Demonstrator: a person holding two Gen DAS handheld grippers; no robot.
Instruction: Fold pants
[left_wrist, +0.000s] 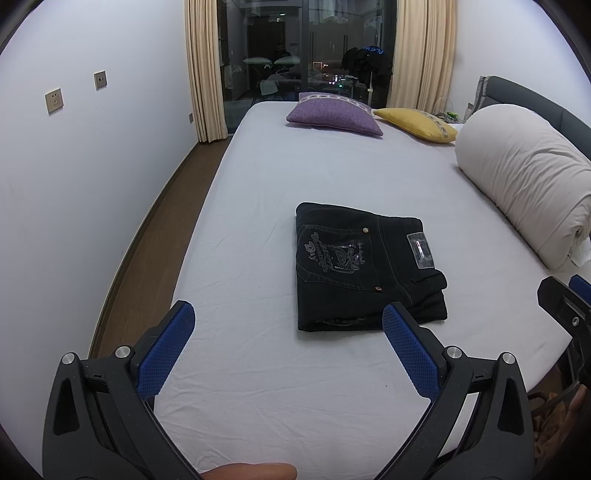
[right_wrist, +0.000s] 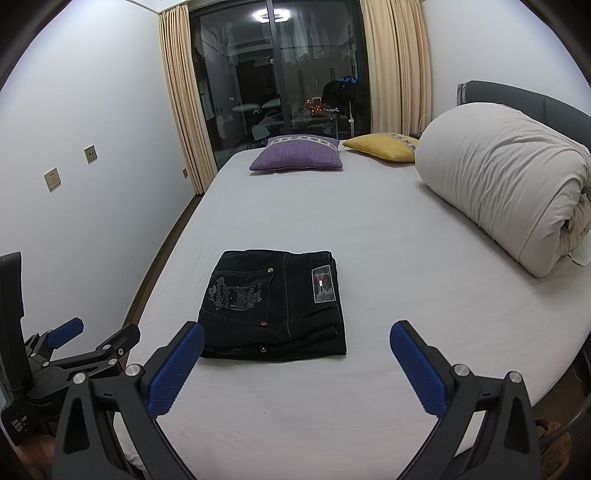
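Black jeans (left_wrist: 365, 266) lie folded into a compact rectangle on the white bed sheet (left_wrist: 280, 177), back pocket embroidery and a waistband patch facing up. The same pants (right_wrist: 275, 306) show in the right wrist view, ahead and slightly left. My left gripper (left_wrist: 288, 325) hovers open above the sheet, just short of the pants' near edge, nothing between its blue pads. My right gripper (right_wrist: 297, 345) is open too, held over the sheet near the pants' front edge and holding nothing. The left gripper (right_wrist: 92, 336) also appears at the left of the right wrist view.
A rolled white duvet (right_wrist: 509, 184) lies along the bed's right side by the grey headboard (right_wrist: 517, 96). A purple cushion (right_wrist: 299, 157) and a yellow cushion (right_wrist: 382, 147) sit at the far end. A wall and a strip of wooden floor (left_wrist: 147, 266) run along the left.
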